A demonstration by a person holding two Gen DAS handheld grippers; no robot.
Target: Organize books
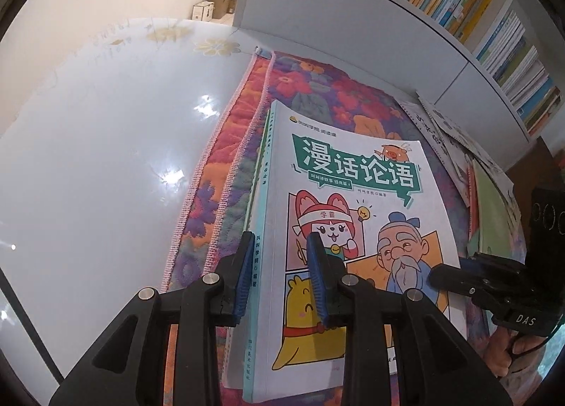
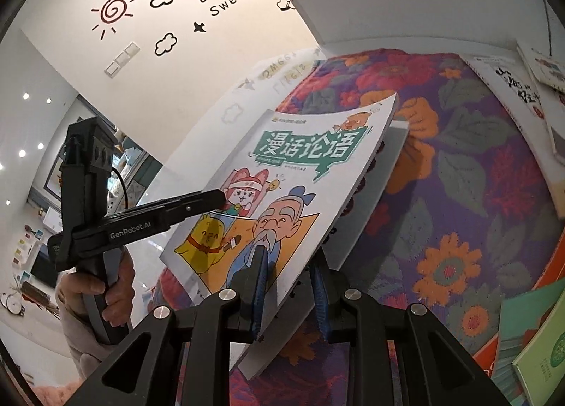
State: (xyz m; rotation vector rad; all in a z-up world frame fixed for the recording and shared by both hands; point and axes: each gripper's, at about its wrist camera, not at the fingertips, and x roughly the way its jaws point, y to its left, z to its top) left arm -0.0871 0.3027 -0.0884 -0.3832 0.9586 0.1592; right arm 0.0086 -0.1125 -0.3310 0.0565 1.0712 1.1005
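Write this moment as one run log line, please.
left gripper: shut on comic book spine edge | right gripper: shut on its opposite edge | book: lifted over floral cloth | shelf: behind

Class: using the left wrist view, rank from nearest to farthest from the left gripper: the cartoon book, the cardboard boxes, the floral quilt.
1. Cartoon book, between the left gripper fingers.
2. Floral quilt, under the book.
3. Cardboard boxes, by the far wall.
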